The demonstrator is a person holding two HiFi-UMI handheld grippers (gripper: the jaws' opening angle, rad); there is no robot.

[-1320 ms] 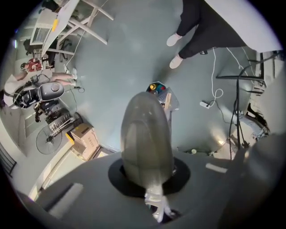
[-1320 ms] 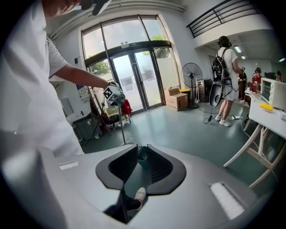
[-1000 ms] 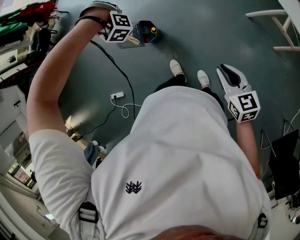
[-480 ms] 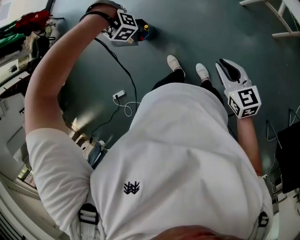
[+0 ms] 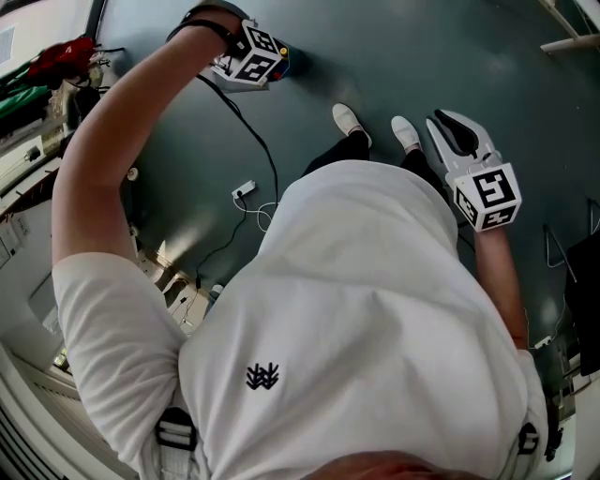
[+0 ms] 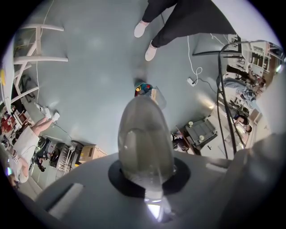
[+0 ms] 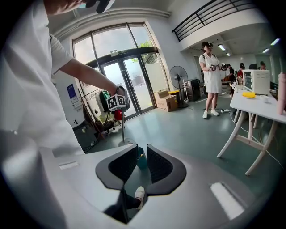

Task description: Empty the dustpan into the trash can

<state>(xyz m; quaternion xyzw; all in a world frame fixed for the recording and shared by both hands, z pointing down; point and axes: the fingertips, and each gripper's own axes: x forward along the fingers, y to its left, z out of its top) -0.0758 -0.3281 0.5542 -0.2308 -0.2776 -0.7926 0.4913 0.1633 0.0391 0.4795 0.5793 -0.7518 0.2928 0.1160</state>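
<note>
My left gripper (image 5: 242, 56) is held high at the far end of the outstretched left arm, shut on the top of the dustpan's long handle (image 6: 145, 138). That handle fills the left gripper view as a translucent grey shaft and hides the jaws. At its lower end, the dustpan (image 6: 144, 88) rests on the grey floor with red, yellow and teal bits in it. From the right gripper view, the left gripper (image 7: 117, 102) holds the thin pole upright. My right gripper (image 5: 457, 131) hangs by the right hip, open by a narrow gap and empty. No trash can can be made out.
The wearer's white shoes (image 5: 349, 120) stand just right of the dustpan. A black cable and a white power strip (image 5: 243, 190) lie on the floor. White table legs (image 5: 572, 19) stand at the far right. A person (image 7: 210, 71) stands beside a white table (image 7: 259, 105).
The left gripper, with the dustpan handle, has drifted a little up and to the right in the head view, and its cube now hides most of the dustpan. The right gripper has barely moved.
</note>
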